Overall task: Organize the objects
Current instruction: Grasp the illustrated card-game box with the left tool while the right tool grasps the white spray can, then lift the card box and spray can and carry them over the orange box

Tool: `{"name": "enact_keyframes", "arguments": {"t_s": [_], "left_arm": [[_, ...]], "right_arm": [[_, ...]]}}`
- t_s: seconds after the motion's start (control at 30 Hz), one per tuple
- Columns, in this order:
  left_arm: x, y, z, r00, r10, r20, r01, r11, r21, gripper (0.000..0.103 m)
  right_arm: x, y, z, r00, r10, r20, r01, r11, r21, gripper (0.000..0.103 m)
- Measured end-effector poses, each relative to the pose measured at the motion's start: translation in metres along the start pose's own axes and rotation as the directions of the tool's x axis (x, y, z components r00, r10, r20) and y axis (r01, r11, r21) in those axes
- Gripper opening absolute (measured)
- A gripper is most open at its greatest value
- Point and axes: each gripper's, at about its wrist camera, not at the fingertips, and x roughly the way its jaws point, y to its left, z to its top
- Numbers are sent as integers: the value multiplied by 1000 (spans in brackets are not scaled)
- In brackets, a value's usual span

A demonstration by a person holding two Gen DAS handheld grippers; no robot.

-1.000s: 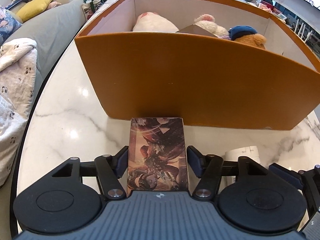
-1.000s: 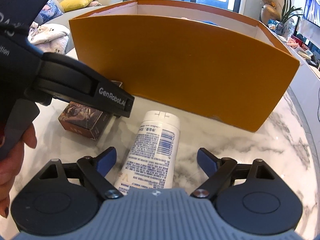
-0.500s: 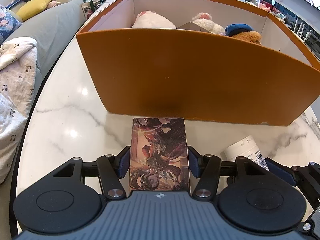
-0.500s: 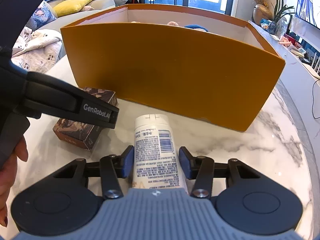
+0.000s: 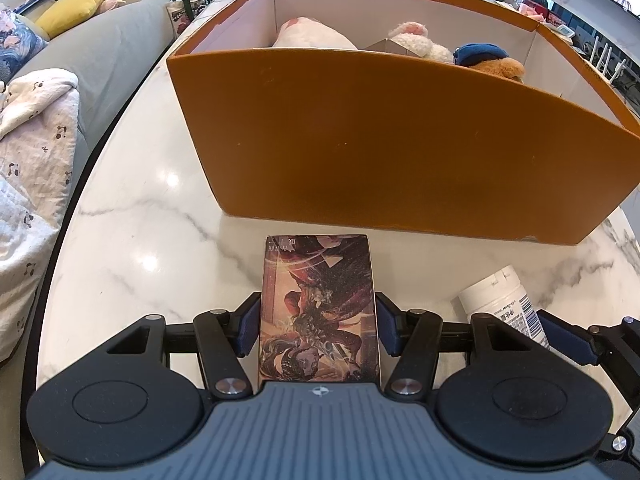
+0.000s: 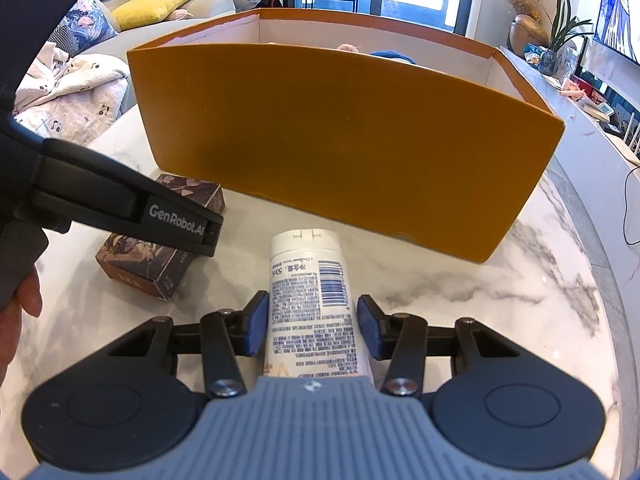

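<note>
My left gripper (image 5: 318, 326) is shut on a small box with dark fantasy artwork (image 5: 318, 304), held just above the marble table; the box also shows in the right wrist view (image 6: 160, 256). My right gripper (image 6: 312, 326) is shut on a white tube with printed text and a barcode (image 6: 312, 300), cap pointing forward; the tube also shows in the left wrist view (image 5: 500, 304). A large orange cardboard box (image 5: 400, 140) stands open just ahead of both grippers, also seen in the right wrist view (image 6: 340, 132).
Plush toys (image 5: 416, 42) lie inside the orange box. The white marble table (image 5: 132, 240) has a dark rounded edge at left. A grey sofa with a blanket (image 5: 32, 128) lies beyond it. The left gripper's body (image 6: 120, 204) crosses the right wrist view.
My right gripper went from open around the tube to shut on it. My left gripper closed onto the artwork box. Both grippers rose a little, so the orange box looks lower and farther.
</note>
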Motion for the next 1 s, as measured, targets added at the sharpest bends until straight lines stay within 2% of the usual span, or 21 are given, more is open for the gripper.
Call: {"name": "enact_keyframes", "arguments": {"t_s": [0.17, 1.0], "left_arm": [[-4, 1, -4, 1000, 9, 0, -9, 1000, -19, 67], [-34, 5, -7, 998, 37, 49, -39, 998, 39, 67]], "right_arm": [[2, -1, 3, 1000, -1, -3, 1, 1000, -1, 50], [-27, 7, -11, 1000, 14, 6, -13, 999, -43, 49]]}}
